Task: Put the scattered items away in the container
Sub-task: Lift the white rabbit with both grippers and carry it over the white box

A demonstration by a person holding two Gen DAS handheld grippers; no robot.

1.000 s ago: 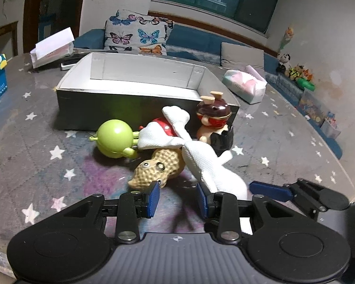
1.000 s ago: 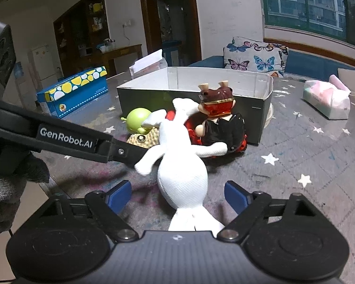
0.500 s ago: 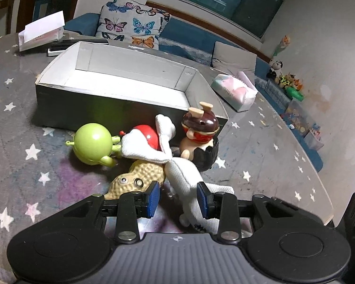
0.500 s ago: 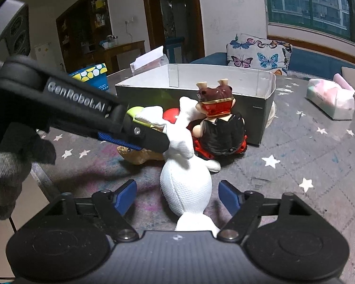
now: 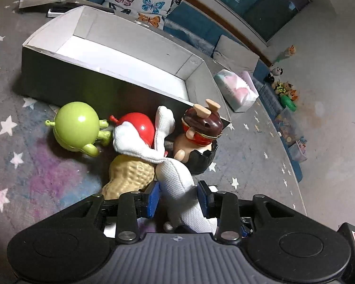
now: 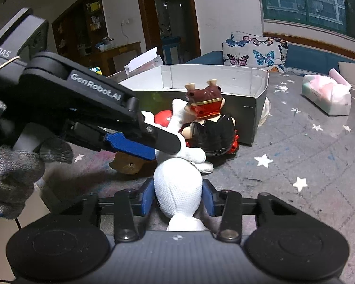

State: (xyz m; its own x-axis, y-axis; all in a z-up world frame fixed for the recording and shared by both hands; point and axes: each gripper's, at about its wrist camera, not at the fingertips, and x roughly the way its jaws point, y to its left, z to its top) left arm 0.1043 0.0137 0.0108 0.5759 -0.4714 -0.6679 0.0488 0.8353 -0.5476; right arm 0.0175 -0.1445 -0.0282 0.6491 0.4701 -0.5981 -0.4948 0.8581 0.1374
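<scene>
The white plush [image 6: 177, 189] is clamped at its round body by the right gripper [image 6: 177, 195]. The left gripper [image 5: 178, 195] is set around the same plush, its jaws opening, the pads not clearly pressing. The plush lies on the starred cloth [image 5: 23, 165] near the box [image 5: 120, 54], draped over the peanut [image 5: 127, 175] and red toy [image 5: 139, 124], beside the green ball [image 5: 75, 125] and figurine [image 5: 198, 127].

"GenRobot.AI" on left tongs [image 6: 168, 142] arm, "DAS" on its housing
</scene>
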